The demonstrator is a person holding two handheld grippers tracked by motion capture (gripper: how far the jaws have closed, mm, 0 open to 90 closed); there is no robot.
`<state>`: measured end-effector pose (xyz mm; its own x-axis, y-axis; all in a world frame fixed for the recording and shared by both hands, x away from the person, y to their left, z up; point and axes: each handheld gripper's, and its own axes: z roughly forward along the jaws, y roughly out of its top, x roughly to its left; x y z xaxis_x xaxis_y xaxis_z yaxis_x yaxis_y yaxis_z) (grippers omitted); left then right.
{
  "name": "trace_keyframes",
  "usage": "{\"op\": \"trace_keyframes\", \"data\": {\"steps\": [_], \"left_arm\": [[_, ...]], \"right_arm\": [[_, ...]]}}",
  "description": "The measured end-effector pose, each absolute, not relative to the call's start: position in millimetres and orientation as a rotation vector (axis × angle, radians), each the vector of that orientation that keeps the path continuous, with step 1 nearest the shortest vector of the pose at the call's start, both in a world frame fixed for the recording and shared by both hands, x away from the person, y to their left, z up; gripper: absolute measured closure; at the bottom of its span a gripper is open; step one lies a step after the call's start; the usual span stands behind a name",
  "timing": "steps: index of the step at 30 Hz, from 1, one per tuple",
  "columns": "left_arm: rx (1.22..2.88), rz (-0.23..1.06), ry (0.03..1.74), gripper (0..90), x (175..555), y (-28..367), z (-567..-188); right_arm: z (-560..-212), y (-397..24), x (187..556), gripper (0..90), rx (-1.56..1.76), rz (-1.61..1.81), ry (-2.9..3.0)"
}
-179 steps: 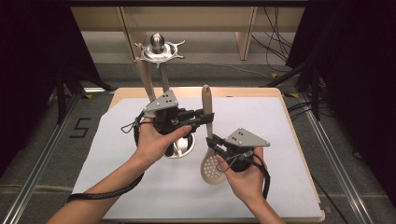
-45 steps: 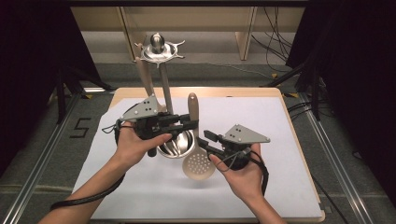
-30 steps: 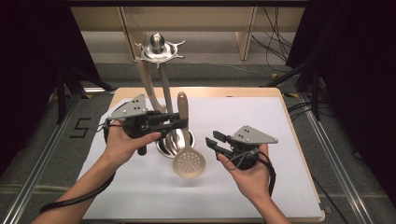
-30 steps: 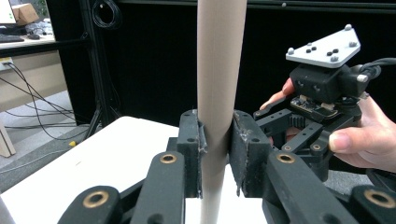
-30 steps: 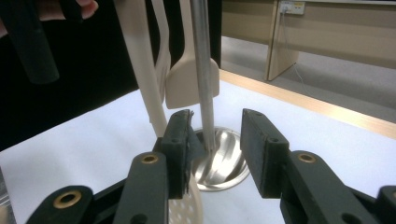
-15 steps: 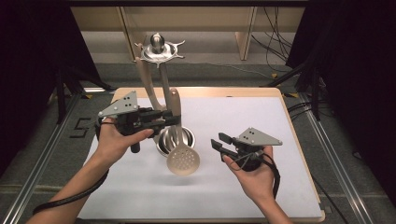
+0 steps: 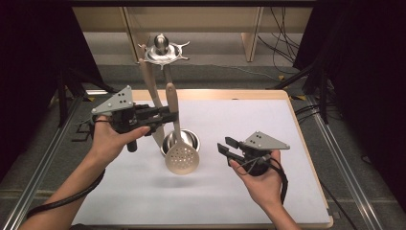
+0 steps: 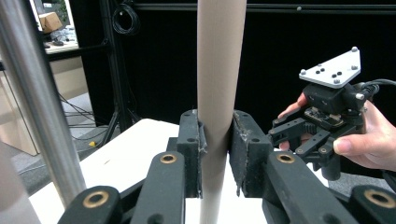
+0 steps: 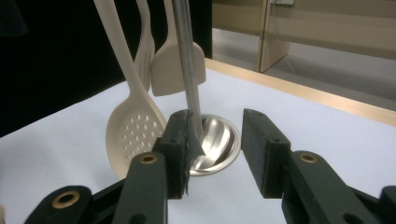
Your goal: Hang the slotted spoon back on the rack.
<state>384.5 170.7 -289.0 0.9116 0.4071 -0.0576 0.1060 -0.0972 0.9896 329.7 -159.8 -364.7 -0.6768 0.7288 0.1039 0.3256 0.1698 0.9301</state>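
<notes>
A beige slotted spoon (image 7: pixel 181 158) hangs upright, its holed head just over the white mat in front of a metal utensil stand (image 7: pixel 162 48). My left gripper (image 7: pixel 173 115) is shut on the spoon's handle (image 8: pixel 215 70), close beside the stand's pole (image 8: pixel 32 98). To the right of the stand's round base (image 7: pixel 187 139), my right gripper (image 7: pixel 224 146) stands open with nothing between its fingers. The right gripper view looks past that gripper (image 9: pixel 217 126) at the spoon head (image 9: pixel 134 133), the base (image 9: pixel 219 140) and the pole (image 9: pixel 187 60).
Other beige utensils (image 7: pixel 149 91) hang from the stand's top ring, among them a spatula (image 9: pixel 180 65). The white mat (image 7: pixel 258 191) covers a wooden table (image 7: pixel 306 158). Dark frames and cables surround the table.
My left gripper has carried the slotted spoon leftward and a little up, to the stand's pole. My right gripper has drawn away to the right of the spoon head.
</notes>
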Motion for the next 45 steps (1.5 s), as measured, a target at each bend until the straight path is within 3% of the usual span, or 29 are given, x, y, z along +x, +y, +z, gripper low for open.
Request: {"op": "trace_keyframes", "data": {"steps": [45], "left_arm": [[1.657, 0.304, 0.408, 74.5, 411.1, 185.5, -267.8]], "right_arm": [[-365.5, -159.8, 332.0, 62.9, 1.001, 1.492, 2.093]]}}
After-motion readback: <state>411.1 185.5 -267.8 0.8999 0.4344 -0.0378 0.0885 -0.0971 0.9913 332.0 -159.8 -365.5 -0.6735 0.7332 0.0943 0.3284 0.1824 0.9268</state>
